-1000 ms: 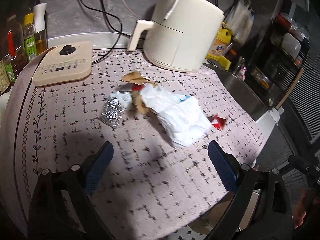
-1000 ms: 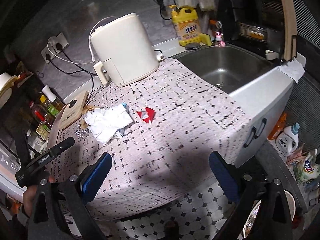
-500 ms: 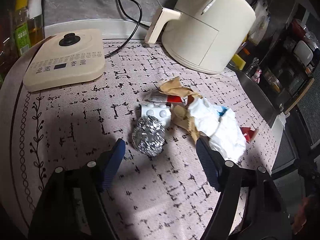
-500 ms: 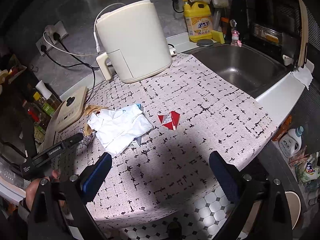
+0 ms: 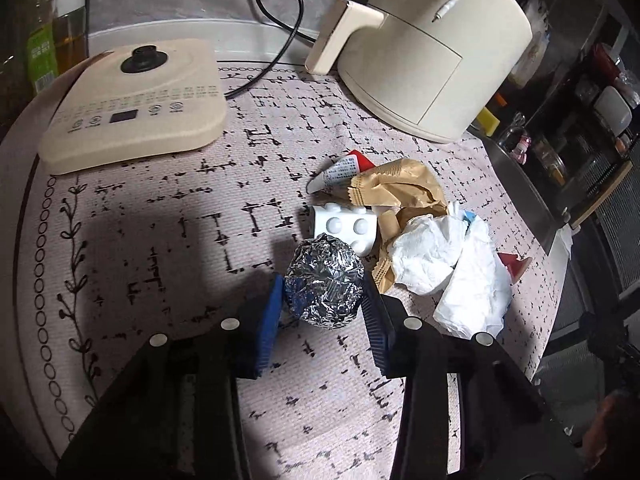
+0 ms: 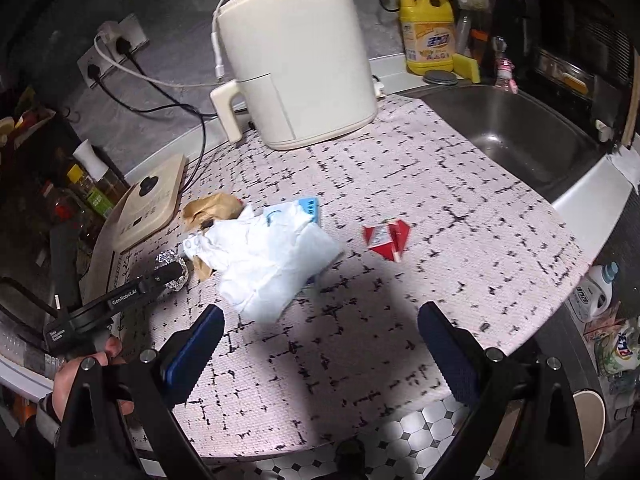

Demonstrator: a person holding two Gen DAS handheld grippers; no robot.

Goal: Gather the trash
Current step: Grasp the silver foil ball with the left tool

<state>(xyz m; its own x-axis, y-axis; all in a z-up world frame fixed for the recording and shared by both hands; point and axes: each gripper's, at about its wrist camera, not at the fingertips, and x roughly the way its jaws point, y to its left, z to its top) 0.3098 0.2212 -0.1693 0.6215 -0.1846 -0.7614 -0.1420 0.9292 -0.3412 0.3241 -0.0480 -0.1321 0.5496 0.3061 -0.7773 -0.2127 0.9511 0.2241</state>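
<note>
Early stage of trash collection; nothing appears removed yet, and no bin is visible in either view. The left gripper is closing its fingers on the foil ball, which lies between the blue pads, both at or very near its sides, still resting on the counter. Just beyond the ball, toward 12 o'clock, sits a white studded block; from 1 to 3 o'clock lie a brown wrapper, a printed packet and crumpled white tissue. In the right wrist view the right gripper hovers with fingers wide apart and empty; a red carton scrap lies ahead at 1 o'clock, apart from the pile. Judged remaining: lifting the foil, then every other piece.
</note>
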